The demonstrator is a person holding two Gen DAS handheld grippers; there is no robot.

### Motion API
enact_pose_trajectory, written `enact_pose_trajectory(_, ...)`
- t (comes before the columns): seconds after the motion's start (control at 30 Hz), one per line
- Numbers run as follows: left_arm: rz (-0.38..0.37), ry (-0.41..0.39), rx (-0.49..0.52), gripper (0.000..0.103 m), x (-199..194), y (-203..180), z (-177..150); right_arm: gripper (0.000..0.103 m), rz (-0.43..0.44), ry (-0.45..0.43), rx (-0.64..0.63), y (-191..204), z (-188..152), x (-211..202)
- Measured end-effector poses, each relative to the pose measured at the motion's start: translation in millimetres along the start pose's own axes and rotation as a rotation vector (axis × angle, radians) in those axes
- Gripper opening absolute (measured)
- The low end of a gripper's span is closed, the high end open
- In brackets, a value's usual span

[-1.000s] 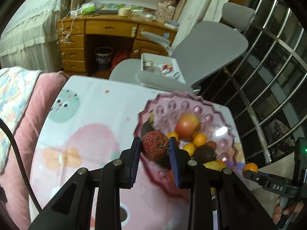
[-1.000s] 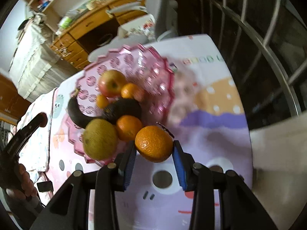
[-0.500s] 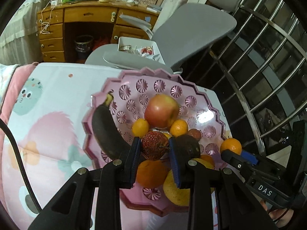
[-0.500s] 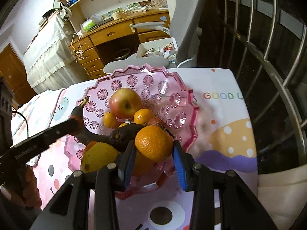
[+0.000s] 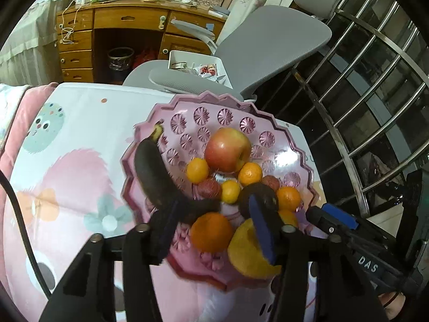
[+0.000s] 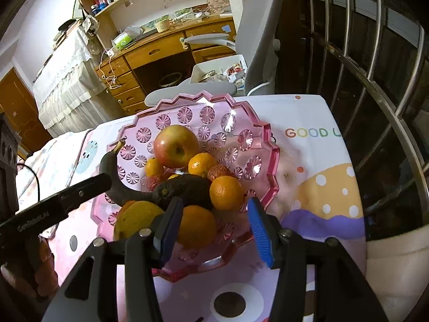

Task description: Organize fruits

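Observation:
A pink glass fruit bowl stands on the patterned tablecloth, holding an apple, a blackened banana, a dark avocado, a yellow fruit and several small oranges. My left gripper hovers over the bowl's near side with its jaws opening and nothing gripped. The red lychee lies in the bowl just beyond its tips. My right gripper is over the bowl's near right rim, its jaws opening too. An orange rests free in the bowl ahead of its pads.
A grey office chair stands behind the table, with a wooden desk further back. Metal railing bars run along the right side. A pink cushion lies at the table's left edge.
The left gripper carried the lychee over the bowl, then let it drop in among the fruit. The right gripper brought its orange over the bowl and let go; both jaws have widened.

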State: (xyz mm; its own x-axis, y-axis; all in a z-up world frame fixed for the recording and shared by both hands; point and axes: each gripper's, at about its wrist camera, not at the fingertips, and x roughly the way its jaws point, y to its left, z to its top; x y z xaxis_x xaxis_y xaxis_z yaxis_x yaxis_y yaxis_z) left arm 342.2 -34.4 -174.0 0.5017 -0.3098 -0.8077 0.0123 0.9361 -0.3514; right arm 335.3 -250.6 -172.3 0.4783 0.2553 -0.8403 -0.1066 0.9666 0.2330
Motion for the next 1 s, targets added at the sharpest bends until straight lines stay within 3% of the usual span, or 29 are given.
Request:
enact_pose_trajectory(0.07, 0.008, 0.008, -0.005, 0.055, -6, 5, -7, 0.053, -0.005, 0.0, 0.021, 2, -5, -3)
enact_pose_trajectory(0.3, 0.061, 0.071, -0.009, 0.072, -44, 36, -47, 0.064, -0.021, 0.039, 0.138, 16, -49, -18)
enact_pose_trajectory(0.6, 0.114, 0.207, -0.019, 0.072, -106, 76, -127, 0.073, -0.066, 0.098, 0.239, 58, -142, -57)
enact_pose_trajectory(0.77, 0.065, 0.321, -0.018, 0.072, -148, 77, -167, 0.076, -0.069, 0.158, 0.202, 87, -193, -87)
enact_pose_trajectory(1.0, 0.056, 0.3, 0.015, 0.072, -203, 46, -176, 0.088, -0.027, 0.205, 0.07, 120, -211, -147)
